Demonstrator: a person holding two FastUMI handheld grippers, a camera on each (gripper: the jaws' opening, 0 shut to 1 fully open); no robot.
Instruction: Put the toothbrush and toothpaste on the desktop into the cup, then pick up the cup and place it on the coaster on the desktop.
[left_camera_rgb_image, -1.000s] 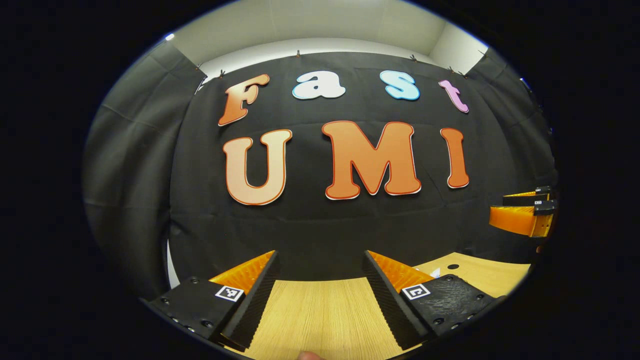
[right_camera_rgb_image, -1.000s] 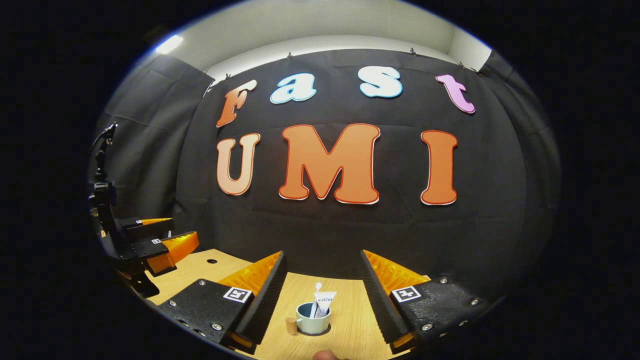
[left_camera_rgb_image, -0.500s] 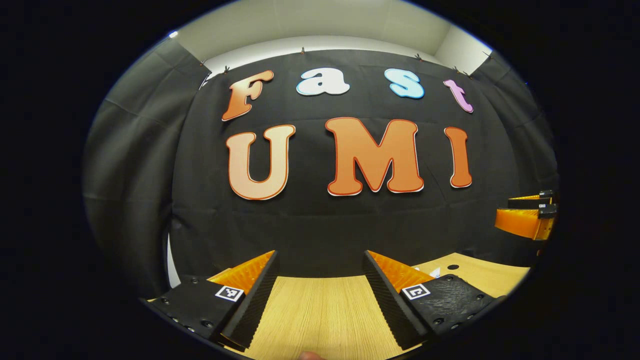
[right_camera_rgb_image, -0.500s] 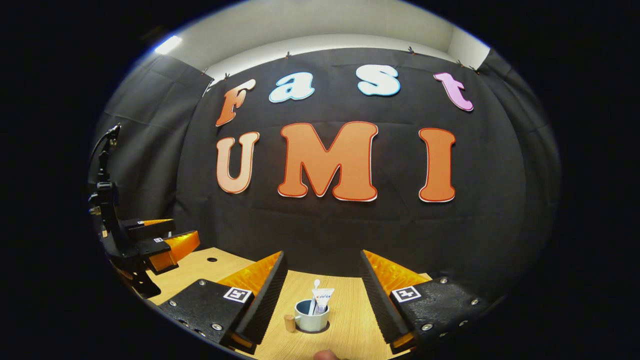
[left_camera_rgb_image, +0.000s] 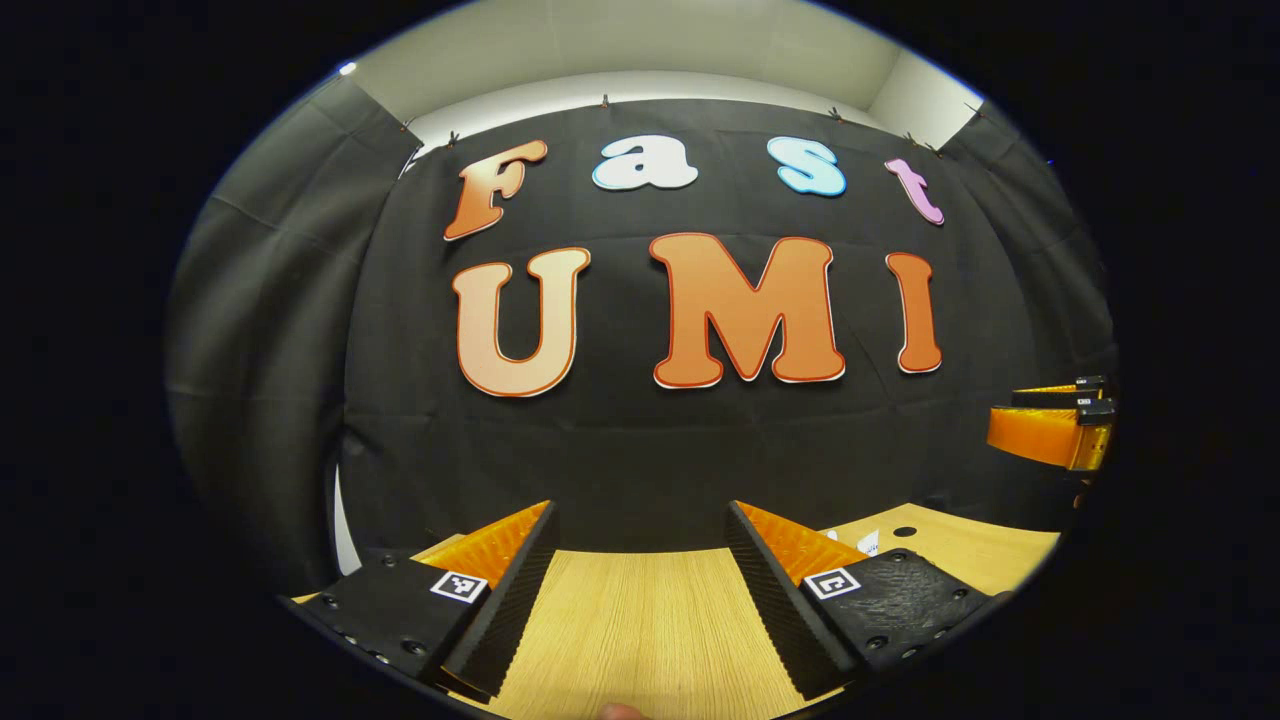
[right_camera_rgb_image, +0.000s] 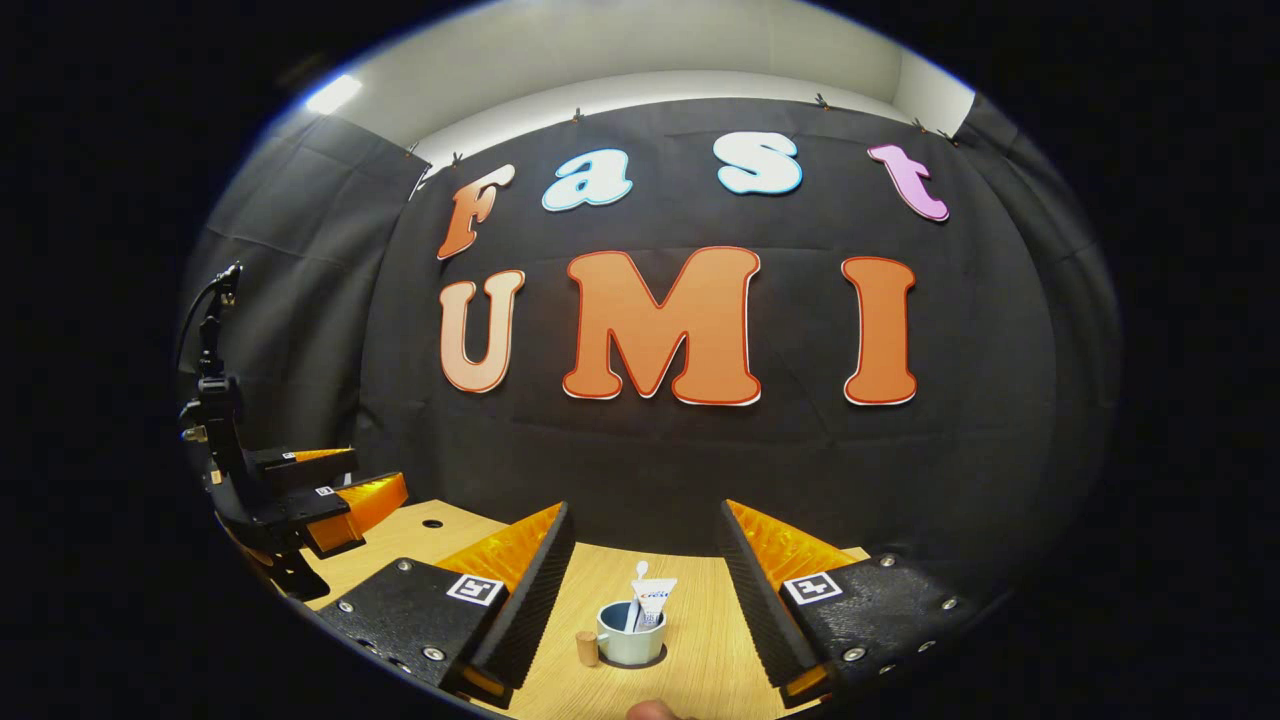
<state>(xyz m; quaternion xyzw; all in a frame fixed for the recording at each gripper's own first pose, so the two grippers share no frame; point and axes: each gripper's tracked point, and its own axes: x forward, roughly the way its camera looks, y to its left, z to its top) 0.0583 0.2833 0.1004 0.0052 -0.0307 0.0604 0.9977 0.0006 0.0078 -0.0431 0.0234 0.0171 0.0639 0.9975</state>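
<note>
Now both hand-held grippers hang above a light wooden bench, each with its 2 fingers spread wide and nothing between them.

From the right gripper view, the right hand-held gripper looks down at a pale cup that stands upright on the bench, in the gap between its fingers but farther off and untouched by them. A dark round coaster shows as a thin rim under the cup's base, so the cup sits on it. Inside the cup stand a toothpaste tube, crimped end up, and a toothbrush with its pale tip rising just to the left of the tube. Just beside the cup, on its left, is a small tan cork-like cylinder, upright and apart from the cup. A small dark hole marks the bench farther left.

At the left edge of that view the left hand-held gripper is seen from the side, held over the bench's left part, well apart from the cup.

From the left gripper view, the left hand-held gripper has only bare wood between its spread fingers. The right hand-held gripper shows at the far right edge, raised above the bench.
</note>
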